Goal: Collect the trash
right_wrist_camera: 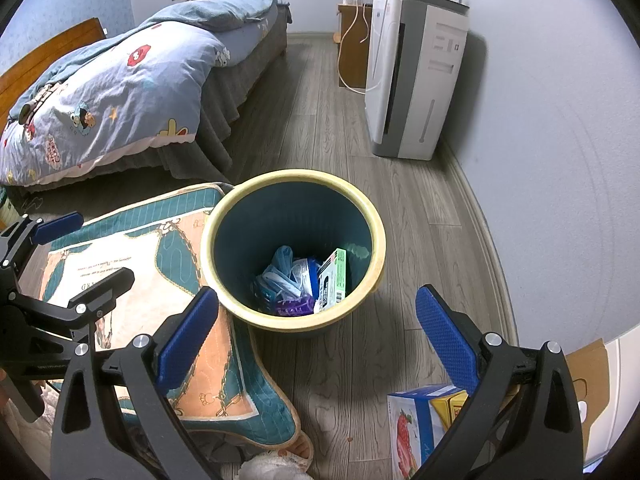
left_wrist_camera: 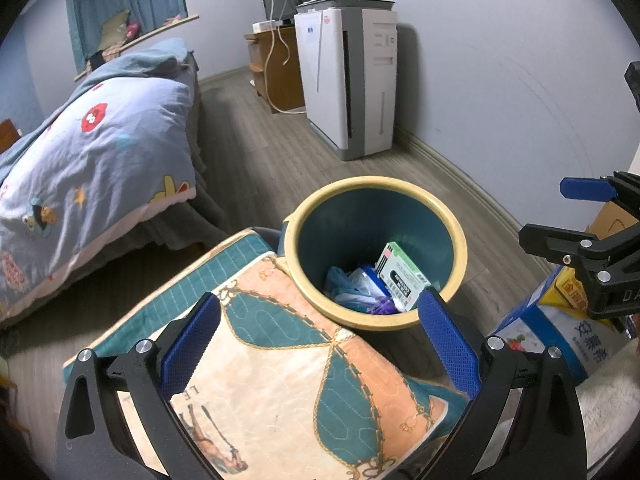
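On floor by cushion (right_wrist_camera: 132,280): bin (right_wrist_camera: 294,322), upright, holding green-white box (right_wrist_camera: 333,280), blue plastic bags (right_wrist_camera: 280,272), purple scrap (right_wrist_camera: 294,306). Left gripper (left_wrist_camera: 320,320) and right gripper (right_wrist_camera: 316,316) both spread wide, empty, above bin. Milk carton (right_wrist_camera: 420,424) near right.

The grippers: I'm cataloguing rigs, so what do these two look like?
Both match: the left gripper and right gripper have black angular frames with silver screw heads, and each finger carries a blue textured pad. No cables or sleeves show.
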